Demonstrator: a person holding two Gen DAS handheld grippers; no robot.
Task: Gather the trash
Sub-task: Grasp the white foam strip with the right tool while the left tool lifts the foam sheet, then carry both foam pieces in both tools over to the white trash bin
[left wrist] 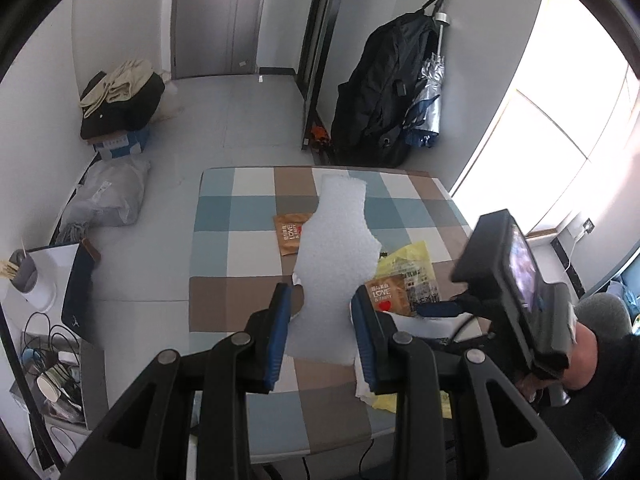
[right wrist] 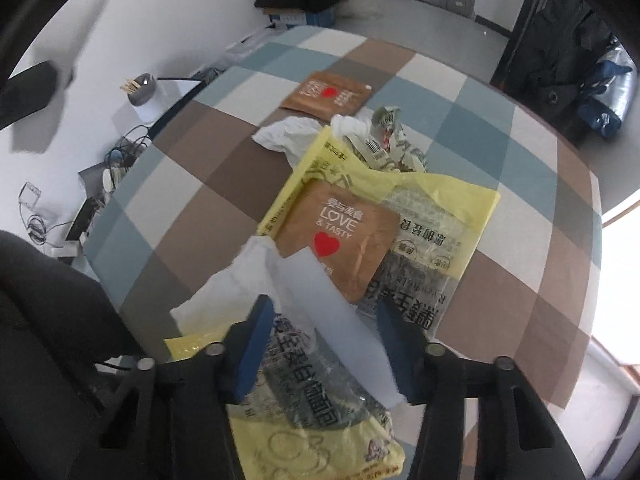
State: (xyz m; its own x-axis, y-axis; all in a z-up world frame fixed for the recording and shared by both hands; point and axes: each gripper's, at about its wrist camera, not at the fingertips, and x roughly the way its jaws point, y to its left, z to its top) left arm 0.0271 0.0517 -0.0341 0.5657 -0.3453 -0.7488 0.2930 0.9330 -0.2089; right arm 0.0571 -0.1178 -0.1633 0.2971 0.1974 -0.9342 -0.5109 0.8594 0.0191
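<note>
Left claw (left wrist: 320,320) pinching white foam sheet (left wrist: 336,240) above yellow bag (right wrist: 360,208); right claw (right wrist: 324,336) spread around foam strip (right wrist: 336,320); best squeezed gently.

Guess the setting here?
Likely a small home room or flat entryway: checked tablecloth strewn with snack wrappers, a coat and umbrella hung on a wall hook, a door.

— Left gripper (left wrist: 320,320) is up over the checked table (left wrist: 240,208), a torn white foam sheet (left wrist: 336,240) between its blue pads.

— Pinched?

— Looks held, though the contact's hard to see. Brown packet (left wrist: 290,236) behind it, yellow bag (left wrist: 412,268) right, right gripper (left wrist: 440,308) low beside that.
</note>
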